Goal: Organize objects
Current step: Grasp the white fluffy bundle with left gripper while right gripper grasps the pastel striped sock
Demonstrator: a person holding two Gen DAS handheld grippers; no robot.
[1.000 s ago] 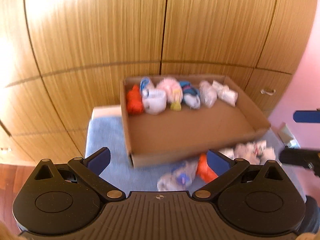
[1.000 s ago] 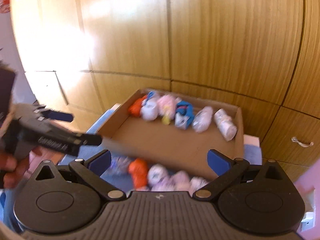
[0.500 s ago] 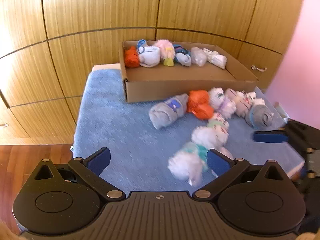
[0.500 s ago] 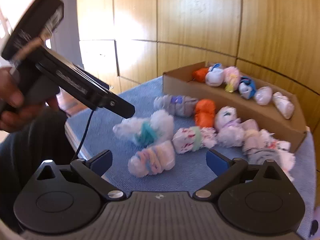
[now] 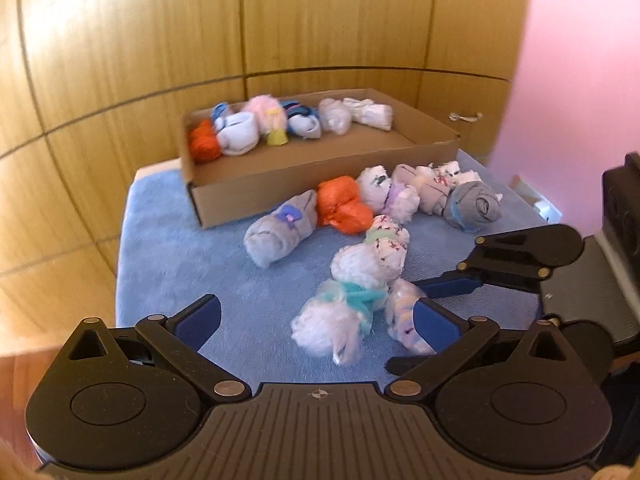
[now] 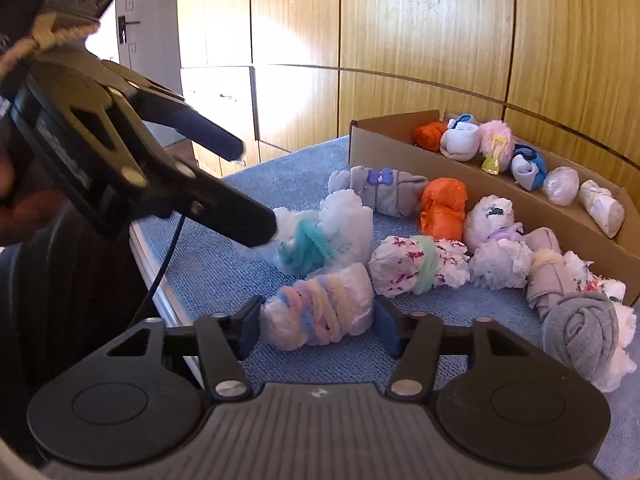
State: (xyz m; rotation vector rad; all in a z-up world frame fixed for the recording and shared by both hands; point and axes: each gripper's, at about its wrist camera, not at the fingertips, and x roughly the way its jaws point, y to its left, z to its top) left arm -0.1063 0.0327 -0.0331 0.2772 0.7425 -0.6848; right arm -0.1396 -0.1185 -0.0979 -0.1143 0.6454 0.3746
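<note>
Meanwhile the cardboard box (image 6: 496,216) holds six sock bundles along its far wall; right gripper (image 6: 318,326) closing around a pastel-banded bundle (image 6: 320,312), left gripper (image 5: 316,320) spread

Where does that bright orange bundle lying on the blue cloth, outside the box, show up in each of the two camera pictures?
Left wrist view: the orange bundle lies just right of centre, in front of the box's near wall, between a grey roll and a white bundle.
Right wrist view: the orange bundle lies right of centre, beside the same grey roll.
Shared landmark: the cardboard box, behind it in both.
</note>
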